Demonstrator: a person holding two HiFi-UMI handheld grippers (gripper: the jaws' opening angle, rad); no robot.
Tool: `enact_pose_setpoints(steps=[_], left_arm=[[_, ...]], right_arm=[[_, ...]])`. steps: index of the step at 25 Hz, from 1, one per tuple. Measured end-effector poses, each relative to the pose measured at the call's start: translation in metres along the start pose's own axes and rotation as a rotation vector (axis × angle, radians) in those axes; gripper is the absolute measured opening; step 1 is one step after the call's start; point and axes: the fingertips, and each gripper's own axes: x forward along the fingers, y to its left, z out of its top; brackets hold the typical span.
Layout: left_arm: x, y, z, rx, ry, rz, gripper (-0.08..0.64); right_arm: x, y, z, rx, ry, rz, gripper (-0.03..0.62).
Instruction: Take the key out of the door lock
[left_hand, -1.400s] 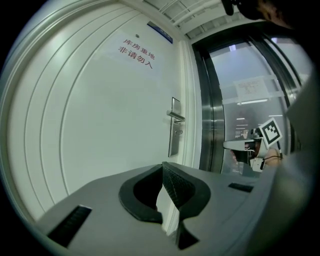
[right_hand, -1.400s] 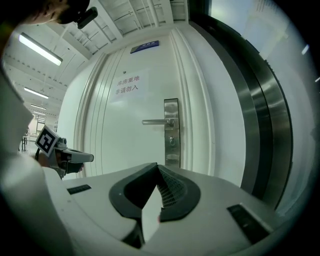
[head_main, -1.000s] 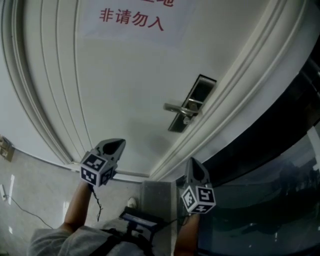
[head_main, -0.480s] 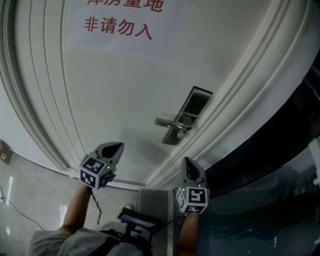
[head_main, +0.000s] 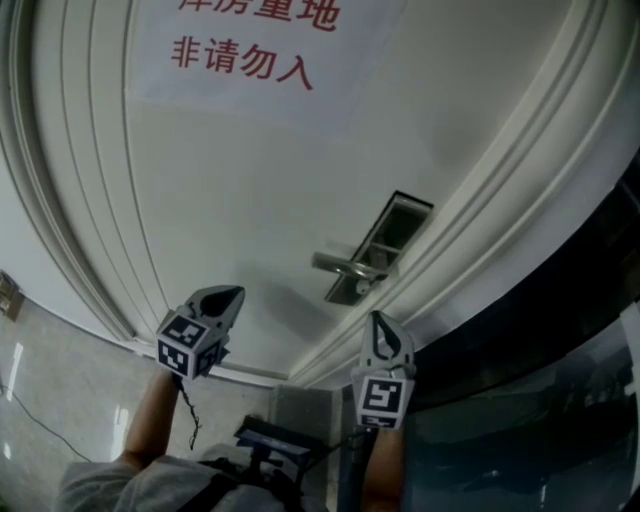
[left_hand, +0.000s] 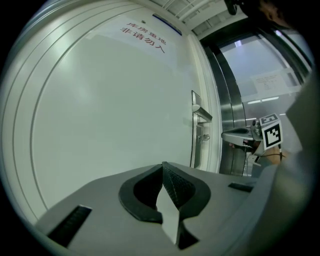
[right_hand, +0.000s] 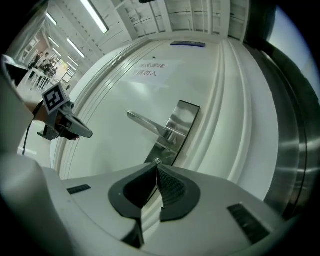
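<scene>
White panelled door (head_main: 250, 190) fills the head view. Its silver lock plate (head_main: 392, 228) with lever handle (head_main: 338, 264) sits right of centre, and the small metal key (head_main: 362, 287) is in the lock, just under the lever. I judge the step in hand to be the approach. The right gripper (head_main: 379, 322) is below the key and apart from it; its jaws have just been opening a crack, with nothing between them. The left gripper (head_main: 233, 293), at lower left, has its jaws together and empty. Next, the right jaws need to open wider and line up on the key head. Room is narrow, with the lever above and the ribbed white door frame (head_main: 480, 220) at right.
</scene>
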Motion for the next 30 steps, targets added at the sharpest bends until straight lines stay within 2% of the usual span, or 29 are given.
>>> enact_pose_setpoints(steps=[3, 6, 8, 15, 20, 30], left_arm=[[0.002, 0.003, 0.000, -0.004, -0.002, 0.000, 0.008], [0.002, 0.005, -0.003, -0.013, 0.001, 0.000, 0.008], [0.001, 0.007, -0.004, -0.020, 0.002, 0.000, 0.008], [-0.005, 0.018, -0.008, -0.043, 0.001, 0.011, 0.008], [-0.010, 0.026, -0.011, -0.057, 0.001, 0.025, 0.008], [-0.016, 0.041, -0.014, -0.106, -0.018, 0.053, 0.008]], right_arm=[[0.007, 0.000, 0.001, -0.066, -0.004, 0.000, 0.014], [0.011, 0.002, 0.003, -0.083, -0.002, -0.002, 0.014], [0.013, 0.004, 0.002, -0.139, 0.009, 0.010, 0.015], [0.024, 0.010, 0.004, -0.336, 0.059, 0.027, 0.085], [0.031, 0.010, 0.003, -0.376, 0.100, 0.038, 0.143], [0.045, 0.009, 0.001, -0.498, 0.146, 0.046, 0.161]])
